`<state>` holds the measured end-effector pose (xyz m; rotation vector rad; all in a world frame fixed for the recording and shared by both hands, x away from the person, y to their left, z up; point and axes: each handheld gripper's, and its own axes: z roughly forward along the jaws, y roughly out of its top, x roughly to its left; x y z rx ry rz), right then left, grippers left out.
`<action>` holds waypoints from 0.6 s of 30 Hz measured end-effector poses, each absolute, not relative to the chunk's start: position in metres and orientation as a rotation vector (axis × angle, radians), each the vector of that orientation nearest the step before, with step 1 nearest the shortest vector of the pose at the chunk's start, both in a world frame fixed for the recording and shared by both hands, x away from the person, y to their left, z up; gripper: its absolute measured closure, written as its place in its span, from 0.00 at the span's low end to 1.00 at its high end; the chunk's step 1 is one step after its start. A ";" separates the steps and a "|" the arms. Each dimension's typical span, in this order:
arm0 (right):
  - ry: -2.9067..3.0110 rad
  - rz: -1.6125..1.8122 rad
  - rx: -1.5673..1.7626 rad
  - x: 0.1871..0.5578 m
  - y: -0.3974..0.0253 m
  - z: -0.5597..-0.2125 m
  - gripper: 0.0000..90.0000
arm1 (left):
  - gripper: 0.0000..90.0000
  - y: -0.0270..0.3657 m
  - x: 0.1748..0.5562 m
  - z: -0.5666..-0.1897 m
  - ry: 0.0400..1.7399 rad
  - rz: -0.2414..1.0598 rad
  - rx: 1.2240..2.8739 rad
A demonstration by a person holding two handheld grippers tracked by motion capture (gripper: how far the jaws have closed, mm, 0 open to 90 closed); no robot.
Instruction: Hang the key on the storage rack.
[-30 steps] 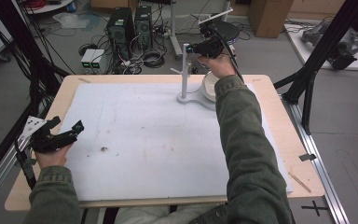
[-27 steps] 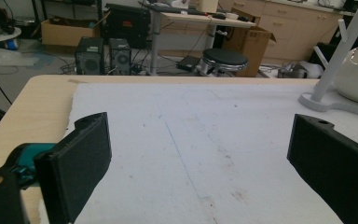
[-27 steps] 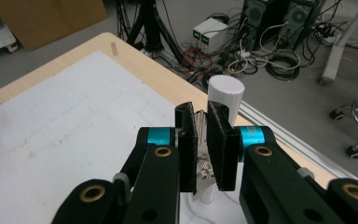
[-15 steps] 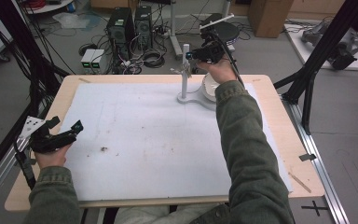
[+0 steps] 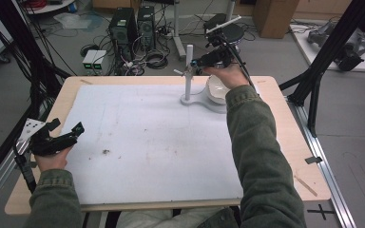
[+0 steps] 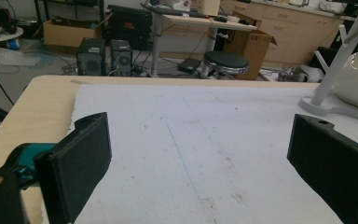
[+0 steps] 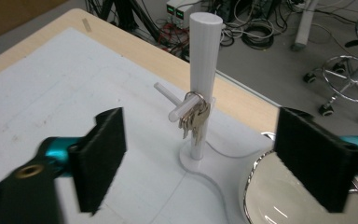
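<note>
Right claw [image 5: 196,62] up at the far side of the desk [image 5: 285,137], jaws spread wide, nothing between them. Hovering just beside the white post [image 7: 204,70], lined up on the bunch of keys [image 7: 194,119]. Keys hanging by their ring from the short peg [image 7: 172,103] that juts out of the post partway up. Long axis of the bunch close to vertical, blades pointing down toward the stand's round foot [image 7: 193,163], ring at the top over the peg. Peg itself angled out and slightly up, away from the post.

Left claw [image 5: 66,135] resting low at the near left of the desk, also wide open, well apart from the action, empty over the white mat [image 6: 205,149].

Risks from here, as a judgement: closing on the post together with the keys, likely tipping the light stand or dragging it across the mat. Pinching only one loose key, leaving the rest to swing and snag the ring on the peg. Pulling straight down rather than out along the peg, jamming the ring against the post. White bowl [image 7: 279,196] sitting on the same base just beside the post, close under the right-hand jaw, an easy thing to knock on the way in.
</note>
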<state>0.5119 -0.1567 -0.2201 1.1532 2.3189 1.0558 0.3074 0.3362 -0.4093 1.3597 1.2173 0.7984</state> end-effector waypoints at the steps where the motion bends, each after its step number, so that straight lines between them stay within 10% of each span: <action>1: 2.316 1.042 1.155 0.511 -0.156 -0.220 0.12 | 0.07 0.336 0.307 -0.409 1.220 0.797 1.360; 18: 2.260 1.096 1.232 0.488 -0.194 -0.243 0.01 | 0.07 0.336 0.307 -0.409 1.220 0.792 1.363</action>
